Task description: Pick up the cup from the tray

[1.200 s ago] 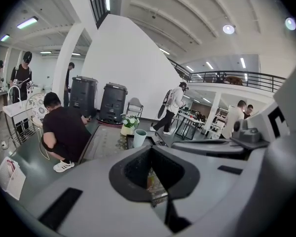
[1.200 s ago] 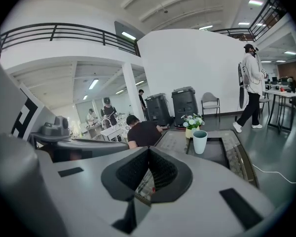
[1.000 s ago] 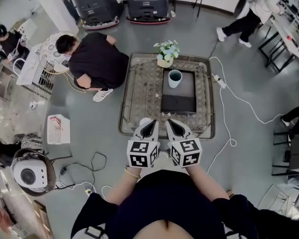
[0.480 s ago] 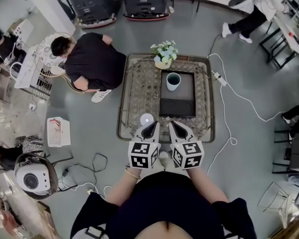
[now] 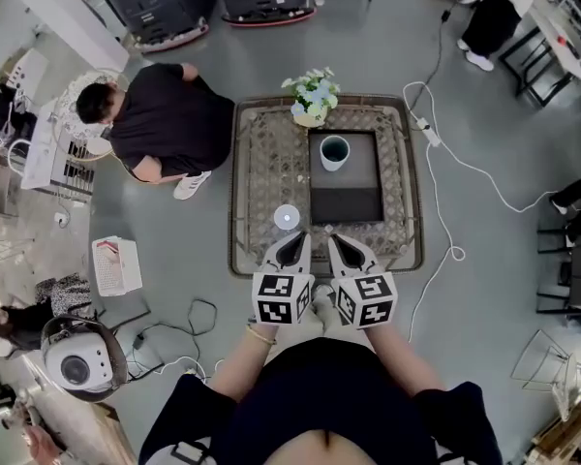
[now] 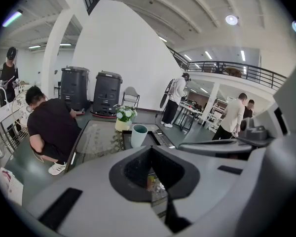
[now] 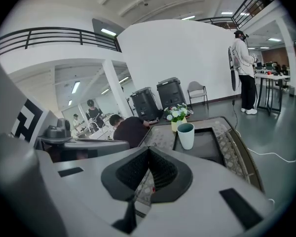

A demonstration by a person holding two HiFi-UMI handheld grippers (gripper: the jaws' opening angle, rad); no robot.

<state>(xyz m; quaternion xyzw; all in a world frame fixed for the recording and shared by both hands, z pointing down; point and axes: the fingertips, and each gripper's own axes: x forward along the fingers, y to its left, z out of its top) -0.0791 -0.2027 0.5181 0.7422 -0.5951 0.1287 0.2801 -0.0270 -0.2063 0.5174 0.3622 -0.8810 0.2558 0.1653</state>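
At the table (image 5: 247,192) edge they hide, left gripper (image 5: 292,241) and right gripper (image 5: 335,241) have fingers closed, empty.

One cup (image 5: 334,151), one black tray (image 5: 347,200), one flower pot (image 5: 311,97), one white disc (image 5: 287,217), one table (image 5: 261,163)

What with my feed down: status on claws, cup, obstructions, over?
Both empty: left claw shut, right claw shut. Upright cup at tray's far end, untouched. Beyond cup, flower pot; white disc left of tray, approach looks clear.

Flower pot (image 5: 311,98) on patterned table (image 5: 261,163)
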